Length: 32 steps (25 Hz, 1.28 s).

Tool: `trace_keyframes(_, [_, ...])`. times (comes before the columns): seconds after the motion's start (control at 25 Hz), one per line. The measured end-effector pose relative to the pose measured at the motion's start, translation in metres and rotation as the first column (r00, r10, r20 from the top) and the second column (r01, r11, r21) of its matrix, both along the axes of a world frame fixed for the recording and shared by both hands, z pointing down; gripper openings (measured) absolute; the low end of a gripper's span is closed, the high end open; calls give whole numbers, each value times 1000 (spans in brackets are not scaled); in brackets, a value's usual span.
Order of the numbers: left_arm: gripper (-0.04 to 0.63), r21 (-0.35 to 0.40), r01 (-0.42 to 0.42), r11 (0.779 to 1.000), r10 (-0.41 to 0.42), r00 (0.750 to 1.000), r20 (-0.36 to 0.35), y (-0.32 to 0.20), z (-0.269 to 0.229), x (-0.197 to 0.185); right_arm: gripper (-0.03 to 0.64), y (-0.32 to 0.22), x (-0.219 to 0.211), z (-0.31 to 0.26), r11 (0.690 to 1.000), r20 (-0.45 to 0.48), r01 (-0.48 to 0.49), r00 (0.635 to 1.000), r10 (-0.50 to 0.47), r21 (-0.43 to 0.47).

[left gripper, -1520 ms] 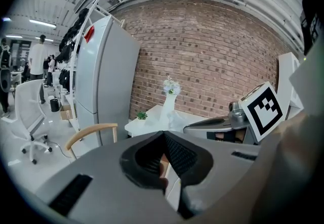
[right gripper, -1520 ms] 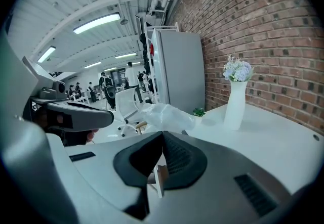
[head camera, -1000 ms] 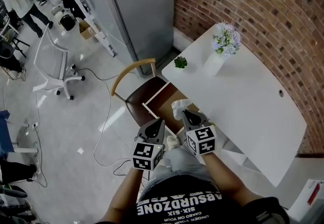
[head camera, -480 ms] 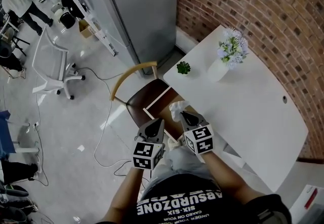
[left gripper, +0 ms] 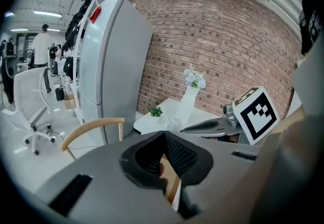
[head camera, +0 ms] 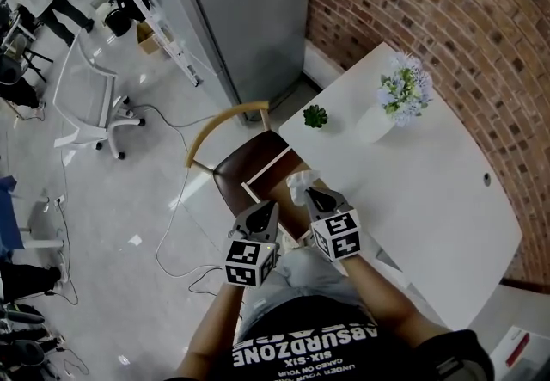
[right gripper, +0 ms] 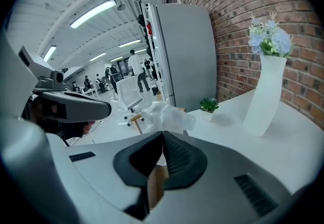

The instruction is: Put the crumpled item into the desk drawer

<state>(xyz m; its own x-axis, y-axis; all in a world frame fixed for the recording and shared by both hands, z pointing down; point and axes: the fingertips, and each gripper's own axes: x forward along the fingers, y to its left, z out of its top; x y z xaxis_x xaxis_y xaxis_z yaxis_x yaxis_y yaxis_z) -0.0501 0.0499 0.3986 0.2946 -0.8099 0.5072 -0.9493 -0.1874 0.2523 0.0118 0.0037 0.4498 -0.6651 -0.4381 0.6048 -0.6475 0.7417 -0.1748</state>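
The crumpled white item [head camera: 299, 184] sticks out from the tips of my right gripper [head camera: 311, 193], which is shut on it. It hangs over the open desk drawer [head camera: 273, 175], whose wooden inside shows at the white desk's [head camera: 421, 190] left edge. In the right gripper view the crumpled item [right gripper: 165, 116] bulges just beyond the closed jaws of the right gripper [right gripper: 162, 135]. My left gripper [head camera: 273, 209] is shut and empty, level with the right one and to its left, near the drawer's front. The left gripper [left gripper: 163, 135] view shows the crumpled item [left gripper: 168, 122] ahead.
A chair [head camera: 225, 124] with a curved wooden back and brown seat stands under the drawer. On the desk are a small green plant [head camera: 315, 116] and a white vase with flowers [head camera: 382, 113]. A grey cabinet [head camera: 249, 9] and a brick wall [head camera: 447, 18] border the desk.
The head view has drifted a little, so the desk sits slightly further right. Both grippers stay almost where they were, with the crumpled item still in the right one.
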Motion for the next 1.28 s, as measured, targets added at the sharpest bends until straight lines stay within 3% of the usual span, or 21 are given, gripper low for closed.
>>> trace_keyframes(0.52, [-3,-46,40,998,-40,999,10,3,21,-11,0,2,2,25,999,-23,4,1000,-5,-40])
trace_keyframes(0.88, [-3,-93,-73,993,74,997,-1,4,36,1,0,10,-4,42,998,-46,-12,999,9,-69])
trace_keyframes(1.28, [-3,-131,-105,986,105,994,-7,9,57,4,0,20,-5,64,995,-76,-15,997,7,-97])
